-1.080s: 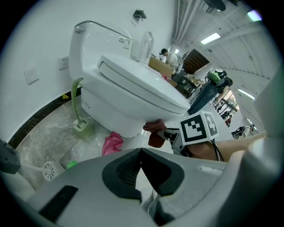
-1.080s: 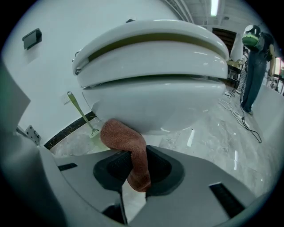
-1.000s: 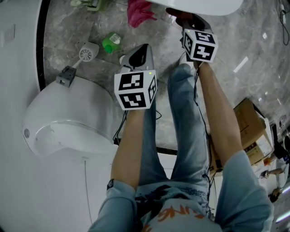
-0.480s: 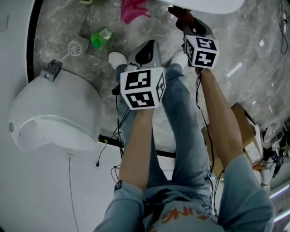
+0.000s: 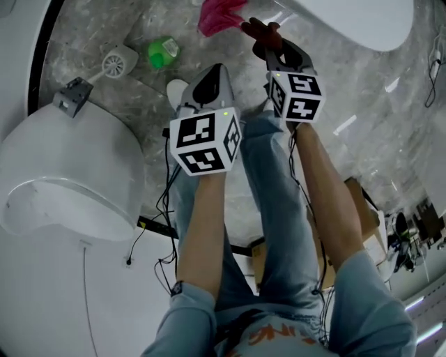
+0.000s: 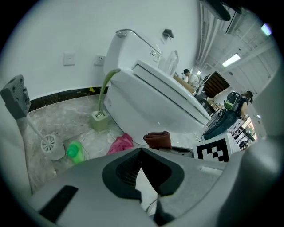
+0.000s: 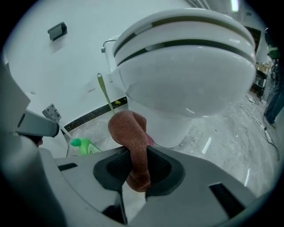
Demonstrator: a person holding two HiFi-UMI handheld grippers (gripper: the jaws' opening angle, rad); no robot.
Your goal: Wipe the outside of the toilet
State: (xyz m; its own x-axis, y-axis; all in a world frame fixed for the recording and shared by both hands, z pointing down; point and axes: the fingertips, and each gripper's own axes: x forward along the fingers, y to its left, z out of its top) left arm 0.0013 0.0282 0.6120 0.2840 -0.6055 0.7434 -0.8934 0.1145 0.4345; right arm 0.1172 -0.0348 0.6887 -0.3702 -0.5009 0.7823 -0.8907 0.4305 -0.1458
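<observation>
The white toilet (image 7: 186, 66) fills the right gripper view, with its bowl just ahead of the jaws. In the head view its rim (image 5: 348, 17) is at the top right. My right gripper (image 7: 135, 150) is shut on a brown cloth (image 7: 131, 133), which stands up out of the jaws and folds over. The head view shows this gripper (image 5: 268, 42) close below the toilet, the cloth (image 5: 259, 29) at its tip. My left gripper (image 5: 219, 70) hangs beside it over the person's legs. The left gripper (image 6: 141, 151) is shut and holds nothing.
A pink rag (image 5: 219, 14), a green bottle (image 5: 162, 52) and a white brush holder (image 5: 115, 63) lie on the grey marble floor. A second white fixture (image 5: 70, 174) stands at the left. A green brush (image 6: 101, 117) stands by the toilet base. Cardboard boxes (image 5: 362, 202) are at the right.
The head view has swung, so the toilet rim now sits further right. The right gripper with the cloth has shifted a little left of it. The left gripper has kept its place alongside.
</observation>
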